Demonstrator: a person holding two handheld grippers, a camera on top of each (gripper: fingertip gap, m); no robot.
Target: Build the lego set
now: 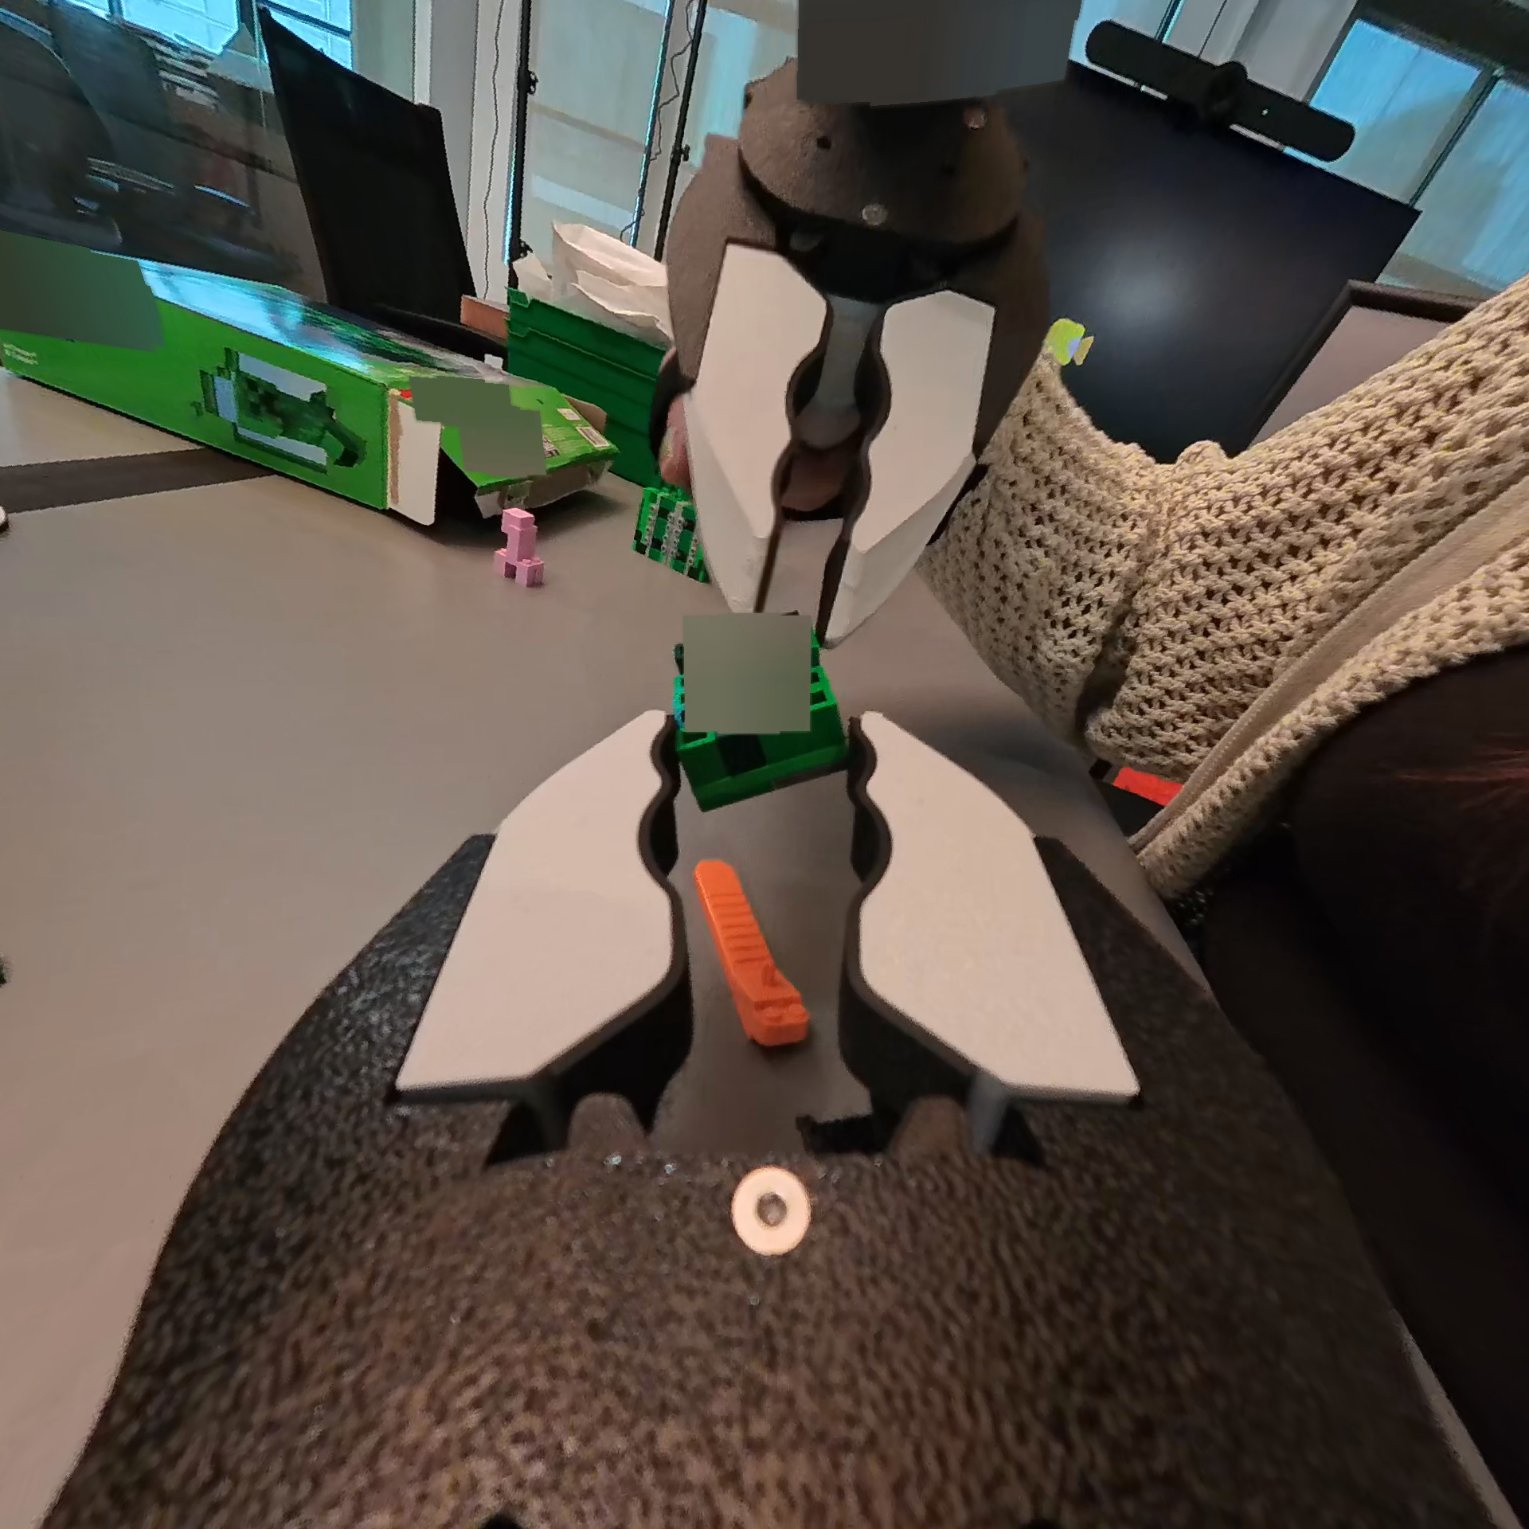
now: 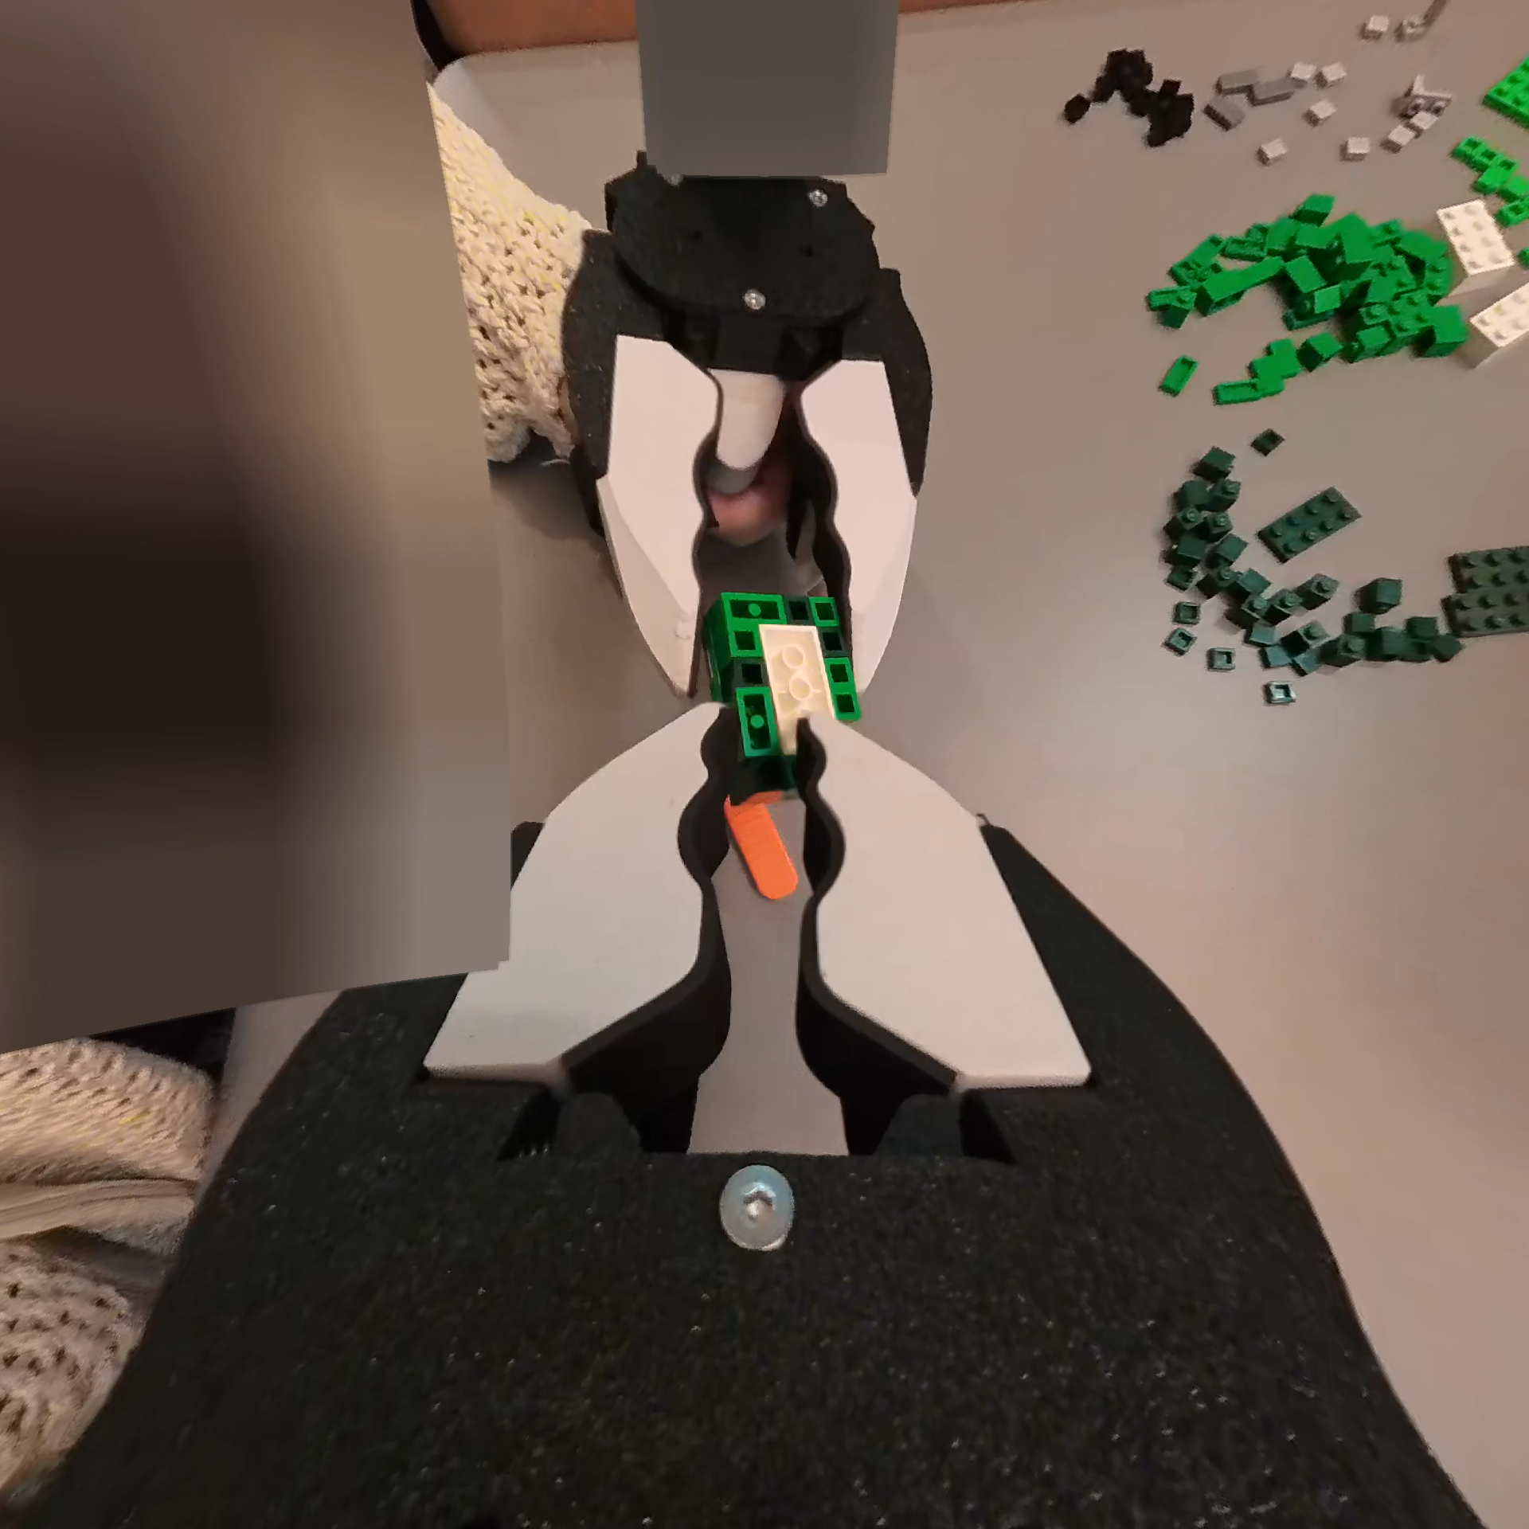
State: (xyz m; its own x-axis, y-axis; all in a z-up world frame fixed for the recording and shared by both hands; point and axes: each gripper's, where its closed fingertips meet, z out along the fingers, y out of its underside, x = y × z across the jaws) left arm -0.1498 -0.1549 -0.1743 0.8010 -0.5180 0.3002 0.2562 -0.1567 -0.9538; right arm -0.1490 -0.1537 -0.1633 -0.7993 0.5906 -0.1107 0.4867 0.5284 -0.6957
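Observation:
A small green lego block [image 1: 761, 765] with a white brick [image 2: 790, 670] on its top face is held above the grey table between both grippers. My left gripper [image 1: 761, 736] is shut on the block's two sides. It shows from the far side in the right wrist view [image 2: 774, 672]. My right gripper [image 2: 765, 730] faces it and is shut on the block's near end, where the white brick's end sits between its tips. It comes in from above in the left wrist view [image 1: 798, 629]. A mosaic patch hides the block's top there.
An orange brick separator [image 1: 749, 951] lies on the table [image 1: 248, 745] under the grippers. Piles of green [image 2: 1324, 289], dark green [image 2: 1241, 579], grey [image 2: 1324, 107] and black [image 2: 1133, 91] bricks lie to the right. A green box [image 1: 289, 389], a pink figure [image 1: 520, 550] and a knit sleeve [image 1: 1158, 538] are nearby. Only a small space, under 4 cm, lies between the two pairs of fingers.

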